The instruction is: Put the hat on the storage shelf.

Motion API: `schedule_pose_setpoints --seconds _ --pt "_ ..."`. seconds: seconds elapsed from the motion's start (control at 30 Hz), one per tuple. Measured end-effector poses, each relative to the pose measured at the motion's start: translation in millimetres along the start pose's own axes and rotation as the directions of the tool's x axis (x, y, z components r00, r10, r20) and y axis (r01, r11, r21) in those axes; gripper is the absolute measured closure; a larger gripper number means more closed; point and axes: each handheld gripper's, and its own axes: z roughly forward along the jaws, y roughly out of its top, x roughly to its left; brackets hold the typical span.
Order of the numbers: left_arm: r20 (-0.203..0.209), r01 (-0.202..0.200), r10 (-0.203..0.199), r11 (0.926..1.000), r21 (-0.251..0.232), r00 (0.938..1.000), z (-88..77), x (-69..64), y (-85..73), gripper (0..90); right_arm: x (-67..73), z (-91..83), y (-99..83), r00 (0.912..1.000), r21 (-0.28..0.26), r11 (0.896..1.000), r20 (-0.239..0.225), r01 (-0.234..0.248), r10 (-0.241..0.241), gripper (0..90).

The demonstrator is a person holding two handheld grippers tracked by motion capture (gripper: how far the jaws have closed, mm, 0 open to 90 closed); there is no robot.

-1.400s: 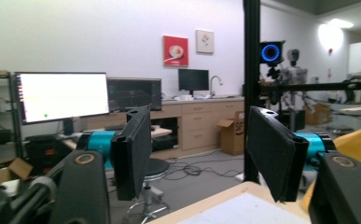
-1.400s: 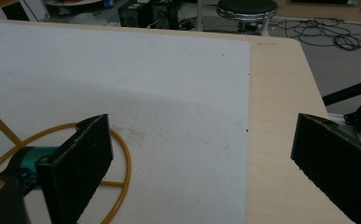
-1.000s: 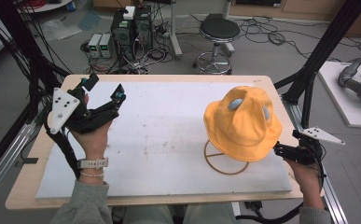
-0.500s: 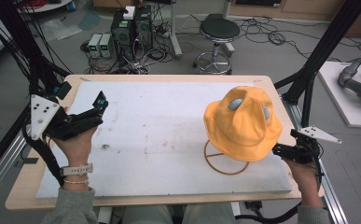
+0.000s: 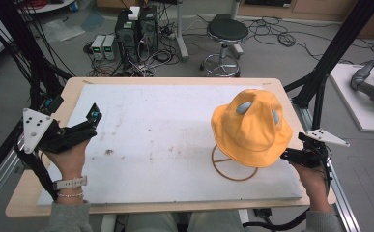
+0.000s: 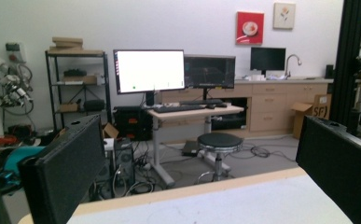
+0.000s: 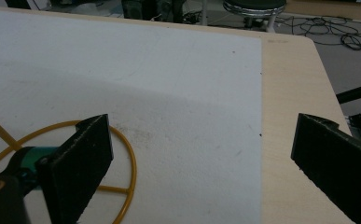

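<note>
The yellow hat (image 5: 251, 129) sits on a wire stand (image 5: 234, 165) at three o'clock on the bench (image 5: 175, 81), so it keeps its shape. The left claw (image 5: 95, 115) and right claw (image 5: 285, 155) are wide open, holding nothing.

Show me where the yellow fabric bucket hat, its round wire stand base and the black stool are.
yellow fabric bucket hat (image 5: 252, 128), high view, front brim
round wire stand base (image 5: 223, 170), high view, ring
black stool (image 5: 228, 30), high view, seat

A black round stool (image 5: 228, 32) is standing on the floor beyond the table's far edge; computer towers (image 5: 137, 28) are sitting left of it among tangled cables; two monitors (image 6: 149, 71) are glowing on a desk.
</note>
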Motion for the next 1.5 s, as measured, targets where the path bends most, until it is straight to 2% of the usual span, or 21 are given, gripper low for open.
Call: schedule_pose_setpoints --seconds 0.17,0.27,0.43,0.47,0.53,0.73,0.93,1.27,1.5 --pt "-0.025 0.018 -0.017 0.9992 0.036 0.9995 -6.1 15.0 -12.7 1.6 1.2 3.1 0.8 1.0 0.004 1.0 -0.001 0.004 -0.003 5.0" --pt "-0.03 0.015 -0.013 0.9983 0.057 0.9995 -9.3 20.2 -20.2 1.6 2.5 4.1 1.7 1.0 0.003 1.0 -0.002 0.008 -0.008 5.0" --pt "-0.023 0.019 -0.018 0.9978 0.063 0.9996 -14.9 22.2 -27.9 1.6 3.3 3.6 2.8 0.9999 -0.005 1.0 -0.002 0.01 -0.01 5.0" --pt "-0.015 0.02 -0.019 0.9956 0.092 0.9997 -14.4 24.1 -29.9 1.6 3.3 4.0 2.7 1.0 -0.006 1.0 -0.003 0.009 -0.009 5.0" --pt "-0.03 0.02 -0.017 0.9952 0.096 0.9994 -16.7 26.8 -33.6 1.6 3.6 4.4 2.5 0.9999 -0.005 1.0 -0.003 0.011 -0.011 5.0" --pt "-0.048 0.049 -0.045 0.9932 0.106 0.9978 -19.4 33.2 -41.2 1.6 4.6 6.0 1.3 0.9998 -0.002 1.0 -0.008 0.02 -0.02 5.0" --pt "-0.045 0.046 -0.041 0.9942 0.098 0.9981 -20.3 31.0 -40.3 1.6 4.1 6.0 0.6 0.9997 -0.002 1.0 -0.009 0.024 -0.024 5.0" --pt "-0.028 0.042 -0.038 0.9905 0.131 0.9989 -14.7 28.1 -47.4 1.6 3.0 5.5 0.8 0.9998 -0.01 1.0 -0.008 0.019 -0.019 5.0" --pt "-0.025 0.042 -0.039 0.9899 0.135 0.9989 -12.6 26.4 -48.0 1.6 2.4 5.9 -0.2 0.9998 -0.002 1.0 -0.009 0.018 -0.018 5.0"
